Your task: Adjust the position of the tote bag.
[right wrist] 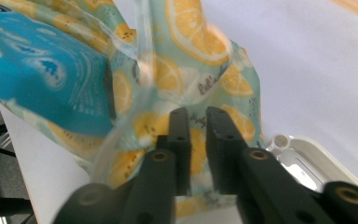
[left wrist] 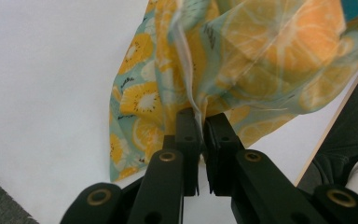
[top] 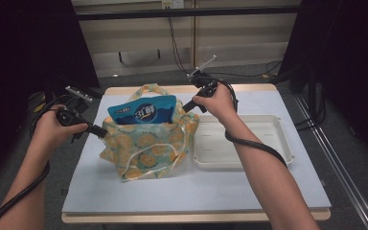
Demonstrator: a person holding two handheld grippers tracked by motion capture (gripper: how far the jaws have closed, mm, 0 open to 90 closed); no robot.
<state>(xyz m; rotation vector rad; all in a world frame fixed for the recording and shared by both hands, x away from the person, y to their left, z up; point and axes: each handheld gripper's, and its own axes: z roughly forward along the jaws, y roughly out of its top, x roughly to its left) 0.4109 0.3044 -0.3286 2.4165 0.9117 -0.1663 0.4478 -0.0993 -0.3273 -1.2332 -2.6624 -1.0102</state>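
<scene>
a white table top (top: 278,100) with a pale wooden edge stands on a grey floor (top: 335,158). dark curtains (top: 24,43) hang at both sides. behind the table runs a black rail (top: 182,13) before a beige panelled wall (top: 239,38), with black cables (top: 175,43) hanging down. the light is dim.

**Surroundings**

A white tray (top: 268,139) lies empty on the white table (top: 182,191), at the 3 o'clock side of the table. Grey floor (top: 335,158) borders the table at 3 and 9 o'clock. Black cables (top: 175,43) hang at 12 o'clock.
</scene>
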